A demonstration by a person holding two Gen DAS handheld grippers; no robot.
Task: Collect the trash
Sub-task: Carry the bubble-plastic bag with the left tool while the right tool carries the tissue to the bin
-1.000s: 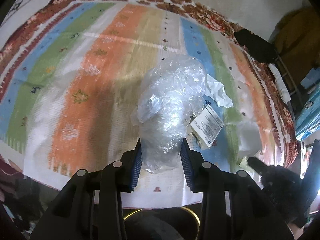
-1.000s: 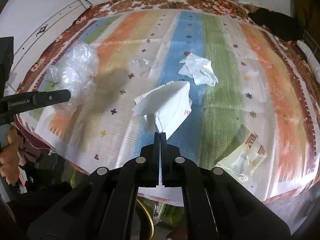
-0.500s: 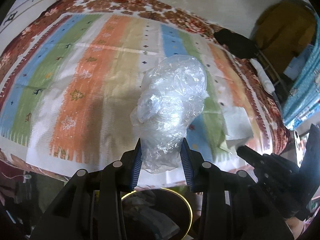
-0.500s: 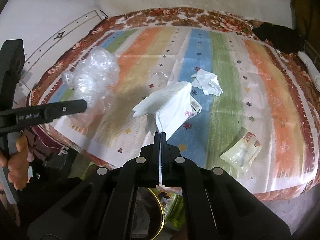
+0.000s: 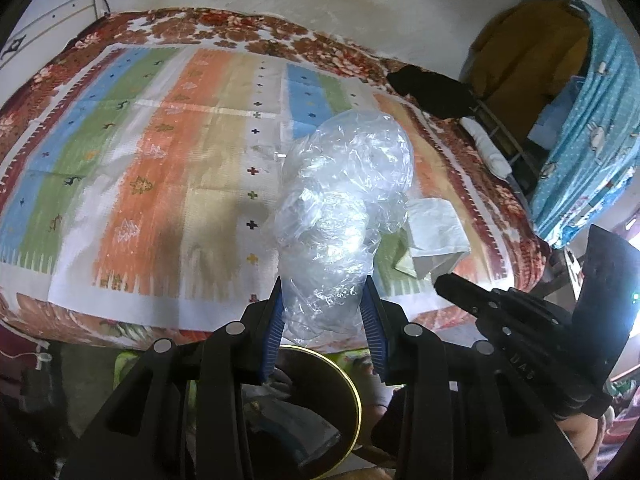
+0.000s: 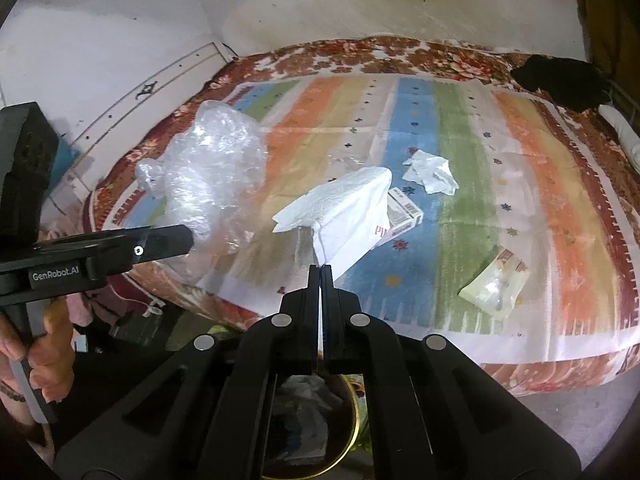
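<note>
Left gripper (image 5: 324, 312): fingers closed against the base of a crumpled clear plastic bag (image 5: 344, 208), its long axis rising away from them; right gripper (image 6: 320, 276): fingers pressed fully together on a corner of a white paper napkin (image 6: 340, 216); both loads hang over the near edge of the bed (image 6: 460, 128); a gold-rimmed bin (image 5: 348, 384) sits directly below the fingers, apparently already holding scraps; a tissue (image 6: 432, 170), carton (image 6: 404, 216) and pouch (image 6: 494, 284) lie farther off, nearer the right gripper.
</note>
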